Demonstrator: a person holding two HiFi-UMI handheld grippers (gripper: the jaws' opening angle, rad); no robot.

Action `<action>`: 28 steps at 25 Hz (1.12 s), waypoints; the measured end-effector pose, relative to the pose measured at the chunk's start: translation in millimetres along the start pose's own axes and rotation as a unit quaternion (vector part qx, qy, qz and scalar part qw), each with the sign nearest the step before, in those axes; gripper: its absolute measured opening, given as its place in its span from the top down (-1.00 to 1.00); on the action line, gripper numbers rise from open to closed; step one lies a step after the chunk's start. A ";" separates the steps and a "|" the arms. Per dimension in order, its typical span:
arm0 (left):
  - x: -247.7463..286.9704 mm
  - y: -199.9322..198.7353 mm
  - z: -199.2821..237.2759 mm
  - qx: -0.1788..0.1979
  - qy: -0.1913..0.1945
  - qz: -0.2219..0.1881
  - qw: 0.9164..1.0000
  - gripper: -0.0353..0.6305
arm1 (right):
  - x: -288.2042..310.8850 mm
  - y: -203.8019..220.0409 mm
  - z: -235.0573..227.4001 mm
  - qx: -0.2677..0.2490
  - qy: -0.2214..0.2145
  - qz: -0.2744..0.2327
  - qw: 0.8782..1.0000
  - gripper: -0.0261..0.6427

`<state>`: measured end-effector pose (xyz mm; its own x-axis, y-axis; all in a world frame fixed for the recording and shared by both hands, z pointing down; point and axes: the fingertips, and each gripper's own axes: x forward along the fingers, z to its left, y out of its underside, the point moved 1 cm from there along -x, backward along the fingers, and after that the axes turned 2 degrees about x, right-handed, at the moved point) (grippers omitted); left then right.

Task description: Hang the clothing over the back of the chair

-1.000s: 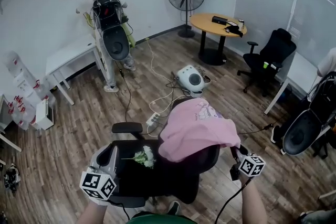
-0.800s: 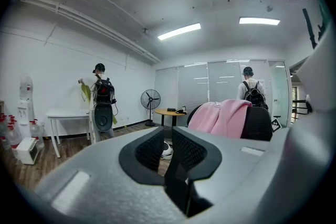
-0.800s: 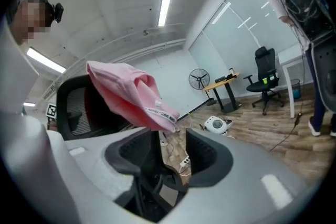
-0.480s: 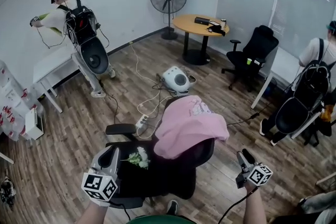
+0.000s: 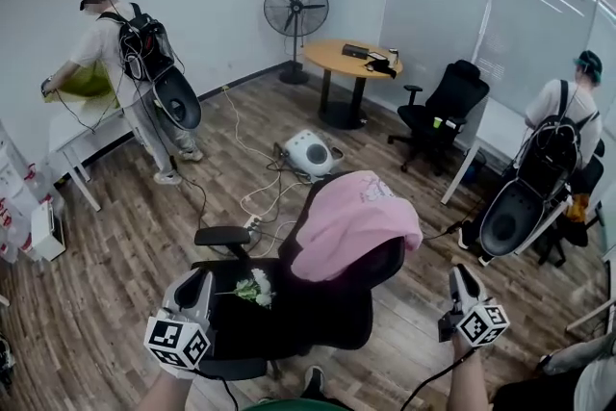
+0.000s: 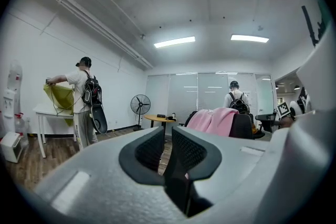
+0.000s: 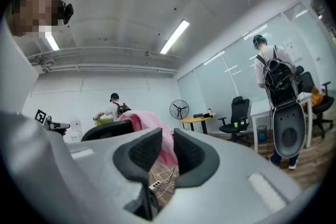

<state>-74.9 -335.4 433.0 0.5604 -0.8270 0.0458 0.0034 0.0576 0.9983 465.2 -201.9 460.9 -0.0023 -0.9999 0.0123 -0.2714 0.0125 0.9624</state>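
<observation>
The pink clothing [image 5: 354, 218] lies draped over the top of the black chair's backrest [image 5: 383, 267], hanging down both sides. It also shows as pink clothing [image 6: 212, 120] in the left gripper view and pink clothing [image 7: 155, 131] in the right gripper view. My left gripper [image 5: 200, 284] stays low by the chair's left side, apart from the cloth; in the left gripper view the left gripper [image 6: 168, 140] shows a narrow gap with nothing in it. My right gripper [image 5: 461, 278] is off to the right of the chair, clear of the cloth. The right gripper [image 7: 167, 148] jaws are closing, with nothing between them.
A small white flower bunch [image 5: 255, 288] lies on the chair seat. Cables and a power strip [image 5: 253, 223] run to a white device [image 5: 310, 152] on the floor. Beyond are a fan [image 5: 295, 9], round table [image 5: 352, 61], second chair [image 5: 439, 111], and people at left [image 5: 120, 48] and right [image 5: 556, 144].
My right gripper has let go of the pink cloth, pulled away to the right and risen. The left gripper shifted slightly. The view swung, bringing a second person in at the right.
</observation>
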 end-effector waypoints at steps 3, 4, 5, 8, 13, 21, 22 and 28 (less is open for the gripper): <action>-28.3 9.2 14.3 -0.003 0.004 0.003 1.000 0.73 | -16.5 -9.8 44.6 -0.022 0.009 -0.016 1.000 0.75; -37.6 13.6 19.4 -0.003 0.006 0.005 1.000 0.73 | -21.4 -10.2 58.5 -0.028 0.012 -0.020 0.999 0.77; -46.0 18.0 24.6 -0.004 0.007 0.006 1.000 0.73 | -25.8 -10.0 71.9 -0.033 0.015 -0.022 0.999 0.78; -65.6 27.1 36.5 -0.005 0.012 0.007 1.000 0.73 | -37.8 -13.3 110.7 -0.039 0.019 -0.034 0.998 0.78; -86.8 35.5 43.8 -0.010 0.025 0.011 1.000 0.73 | -61.9 -13.9 161.1 -0.066 0.040 -0.034 0.996 0.78; -111.5 7.0 36.5 -0.009 0.029 -0.012 0.999 0.73 | -81.8 -36.1 210.0 -0.116 0.054 -0.055 0.990 0.78; -114.4 0.1 36.0 -0.005 0.026 -0.018 0.999 0.73 | -83.5 -39.4 213.5 -0.118 0.051 -0.059 0.990 0.78; -119.9 -34.2 11.7 0.009 0.014 -0.054 0.998 0.73 | -100.5 -56.0 222.1 -0.130 0.031 -0.077 0.988 0.78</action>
<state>-151.9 -244.7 393.7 0.5812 -0.8113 -0.0632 0.0512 -0.0411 0.9978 266.9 -102.3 345.5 0.0804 -0.9881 -0.1310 -0.0085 -0.1321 0.9912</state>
